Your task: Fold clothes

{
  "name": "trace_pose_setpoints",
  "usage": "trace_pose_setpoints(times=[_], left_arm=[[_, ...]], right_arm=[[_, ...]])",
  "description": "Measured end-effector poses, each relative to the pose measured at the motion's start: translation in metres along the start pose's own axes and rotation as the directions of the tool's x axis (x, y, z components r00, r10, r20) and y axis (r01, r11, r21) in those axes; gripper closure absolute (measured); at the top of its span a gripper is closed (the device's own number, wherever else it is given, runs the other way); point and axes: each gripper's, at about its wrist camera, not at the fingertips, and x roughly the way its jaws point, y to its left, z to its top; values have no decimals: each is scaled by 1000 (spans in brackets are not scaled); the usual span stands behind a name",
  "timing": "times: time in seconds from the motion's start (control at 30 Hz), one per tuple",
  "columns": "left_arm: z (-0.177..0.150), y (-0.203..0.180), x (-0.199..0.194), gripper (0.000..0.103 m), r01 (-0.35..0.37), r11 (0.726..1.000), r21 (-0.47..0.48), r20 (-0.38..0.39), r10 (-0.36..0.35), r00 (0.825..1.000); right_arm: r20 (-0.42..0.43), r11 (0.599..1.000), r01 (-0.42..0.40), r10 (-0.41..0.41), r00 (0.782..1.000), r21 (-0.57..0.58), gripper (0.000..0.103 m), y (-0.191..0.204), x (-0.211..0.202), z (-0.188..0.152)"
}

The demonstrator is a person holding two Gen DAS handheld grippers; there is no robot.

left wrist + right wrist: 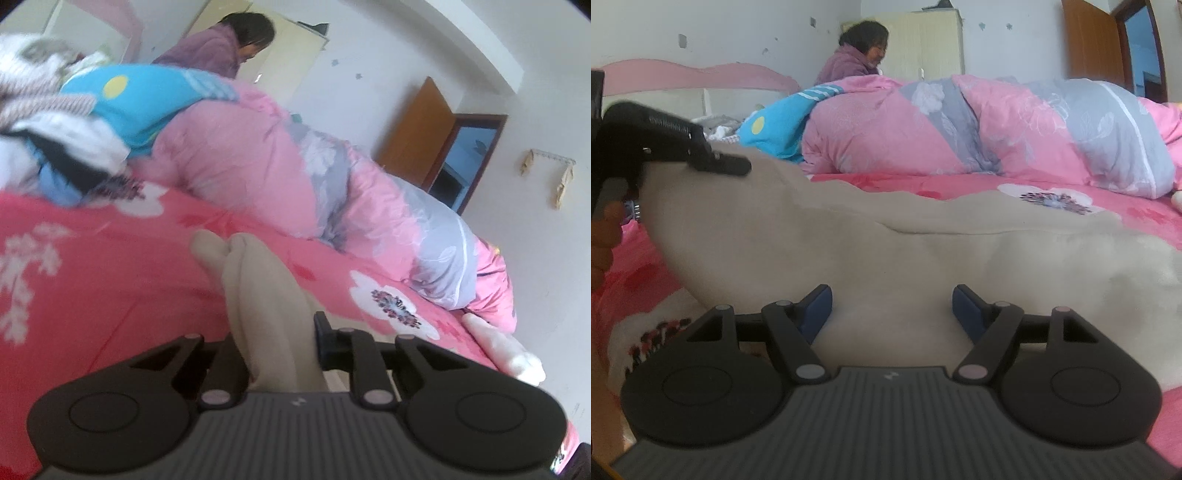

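A beige garment (849, 240) lies across the red flowered bedsheet (1137, 214). In the left wrist view my left gripper (280, 343) is shut on a bunched fold of the beige garment (258, 280), which stands up between the fingers. In the right wrist view the left gripper (738, 166) holds that garment's left edge lifted off the bed. My right gripper (892, 306) is open, its blue-padded fingers apart at the garment's near edge, with the cloth spread just beyond them.
A pink and grey duvet (280, 166) is heaped along the far side of the bed. Beside it lie a blue garment (140, 99) and a pile of clothes (55, 140). A person in purple (849, 62) sits behind the duvet. A wooden door (417, 133) stands open.
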Motion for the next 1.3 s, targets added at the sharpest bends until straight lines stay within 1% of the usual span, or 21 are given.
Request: trace_pose_setpoints(times=[0.1,0.17,0.2,0.23,0.27,0.33,0.4,0.57,0.63,0.73,0.83,0.87,0.93,0.97,1.0,1.07,1.1,1.13,1.23,1.27,1.3], left_arm=[[14,-18,-1,86,26,999,36,10,-26,1000],[19,-33,-1,86,54,996,70,24,-56,998],[21,-40,-1,86,69,994,87,31,-72,997],[22,-47,0,86,88,991,99,33,-91,995],[23,-55,1,86,108,988,108,33,-112,993],[24,-74,2,86,130,981,147,37,-137,990],[24,-92,4,86,155,970,188,37,-165,986],[18,-139,18,86,222,936,272,-10,-228,974],[12,-160,28,87,255,920,297,-44,-253,966],[-1,-188,44,90,315,893,322,-109,-296,949],[-18,-204,60,88,380,867,322,-192,-333,923],[-24,-209,66,85,401,858,320,-219,-345,913],[-35,-219,76,67,443,839,315,-273,-367,889],[-41,-224,81,53,464,829,312,-300,-377,876],[-46,-229,87,45,484,819,307,-327,-387,862],[-58,-239,97,38,524,798,297,-379,-405,832],[-63,-244,103,31,543,787,291,-404,-413,816],[-62,-246,100,24,566,776,279,-404,-440,802],[-53,-250,86,13,635,736,235,-374,-534,758],[-49,-251,81,12,657,721,221,-363,-564,741],[-47,-250,75,11,667,713,215,-349,-582,735]], right_arm=[[68,999,36,-38,997,29,35,-7,-15,16],[73,998,57,-57,996,13,46,-10,-18,22],[60,998,64,-63,996,-13,56,-9,-15,20],[9,997,62,-62,998,-36,66,-7,-7,12],[-45,997,58,-61,997,-59,67,-6,1,4],[-6,998,59,-60,998,-31,67,-7,0,-5],[-22,999,40,-41,999,-9,67,-12,-2,2],[22,976,19,-24,999,215,69,-45,-17,7],[68,950,15,-38,997,311,69,-64,-28,6],[117,888,27,-90,989,458,68,-96,-45,-1],[104,824,51,-132,986,564,70,-122,-52,-14],[105,803,32,-116,988,595,70,-130,-53,-19],[126,773,-14,-85,988,635,70,-139,-55,-25],[131,765,-25,-77,988,644,70,-141,-56,-28],[135,757,-36,-70,988,652,70,-143,-57,-30],[144,738,-58,-54,988,672,70,-147,-58,-34],[148,729,-67,-48,988,681,70,-149,-58,-35],[153,721,-75,-43,987,689,70,-151,-59,-36],[153,718,-77,-42,987,692,69,-149,-61,-38],[153,719,-76,-43,987,691,69,-148,-61,-38],[153,720,-75,-44,987,690,69,-147,-62,-38]])
